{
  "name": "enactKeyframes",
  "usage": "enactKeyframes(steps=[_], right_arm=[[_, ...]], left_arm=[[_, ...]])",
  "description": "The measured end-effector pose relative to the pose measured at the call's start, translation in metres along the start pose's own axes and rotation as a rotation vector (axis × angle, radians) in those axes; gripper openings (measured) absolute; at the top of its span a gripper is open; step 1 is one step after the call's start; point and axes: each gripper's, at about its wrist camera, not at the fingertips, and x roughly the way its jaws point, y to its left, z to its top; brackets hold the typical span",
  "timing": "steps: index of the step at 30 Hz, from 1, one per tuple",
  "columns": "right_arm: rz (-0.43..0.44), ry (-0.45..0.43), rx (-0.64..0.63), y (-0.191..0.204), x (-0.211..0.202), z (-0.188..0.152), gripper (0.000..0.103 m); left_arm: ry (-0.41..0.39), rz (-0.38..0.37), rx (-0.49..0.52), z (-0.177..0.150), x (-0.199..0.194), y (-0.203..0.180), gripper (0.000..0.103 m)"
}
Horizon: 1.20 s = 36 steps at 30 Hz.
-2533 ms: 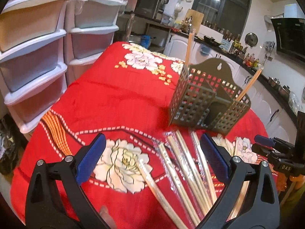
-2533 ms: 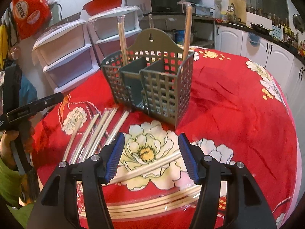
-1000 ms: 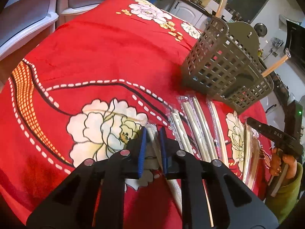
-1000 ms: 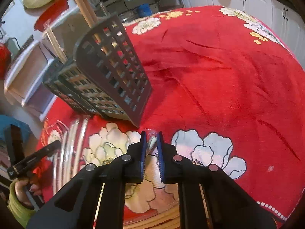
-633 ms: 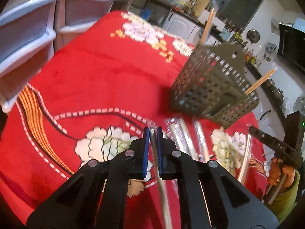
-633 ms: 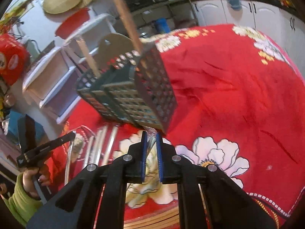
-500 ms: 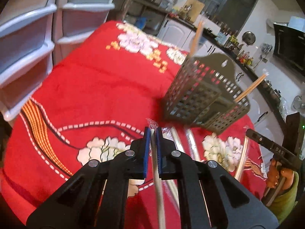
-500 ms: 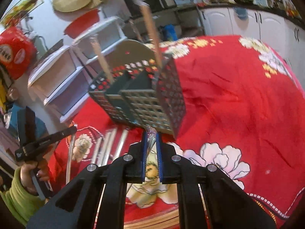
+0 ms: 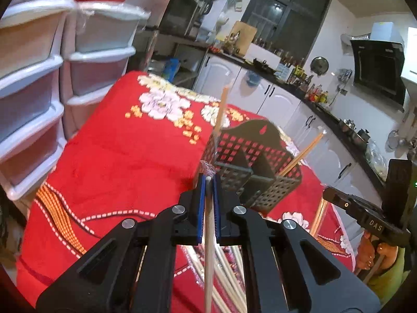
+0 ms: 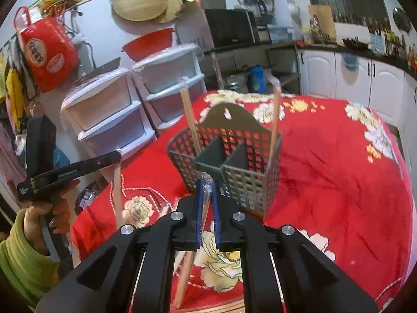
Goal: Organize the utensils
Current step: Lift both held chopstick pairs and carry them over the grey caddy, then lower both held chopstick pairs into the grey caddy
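A grey lattice utensil holder (image 9: pixel 250 167) (image 10: pixel 229 151) with divided compartments stands on the red flowered tablecloth (image 9: pixel 125 156). Two wrapped chopstick pairs stand in it, one at each end (image 10: pixel 191 122) (image 10: pixel 275 120). My left gripper (image 9: pixel 208 182) is shut on a wrapped chopstick pair (image 9: pixel 209 247), lifted, hanging down, just in front of the holder. My right gripper (image 10: pixel 206 185) is shut on another wrapped chopstick pair (image 10: pixel 190 260), lifted in front of the holder. Several wrapped pairs (image 9: pixel 229 266) lie on the cloth below the left gripper.
White plastic drawer units (image 9: pixel 39 78) (image 10: pixel 125 120) stand beside the table. Kitchen counter and cabinets (image 9: pixel 286 96) run behind. In the right wrist view the other hand-held gripper (image 10: pixel 70 172) shows at left with its chopsticks hanging.
Both grippers closed on wrapped chopstick pairs on the cloth, lifted them, and now hold them higher, facing the holder.
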Motion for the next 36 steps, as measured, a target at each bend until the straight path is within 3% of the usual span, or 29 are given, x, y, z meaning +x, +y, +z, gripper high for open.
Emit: enactKeyframes(steps=[8, 23, 36], right_arm=[[-0.002, -0.057, -0.036, 0.011, -0.015, 0.013, 0.006], [-0.020, -0.150, -0.071, 0.018, -0.035, 0.042, 0.006], [-0.027, -0.229, -0.075, 0.017, -0.051, 0.083, 0.006]], left_arm=[[-0.064, -0.024, 0.025, 0.015, -0.014, -0.018, 0.002], [-0.108, -0.047, 0.092, 0.038, -0.020, -0.051, 0.002], [-0.178, -0.086, 0.149, 0.078, -0.026, -0.090, 0.002]])
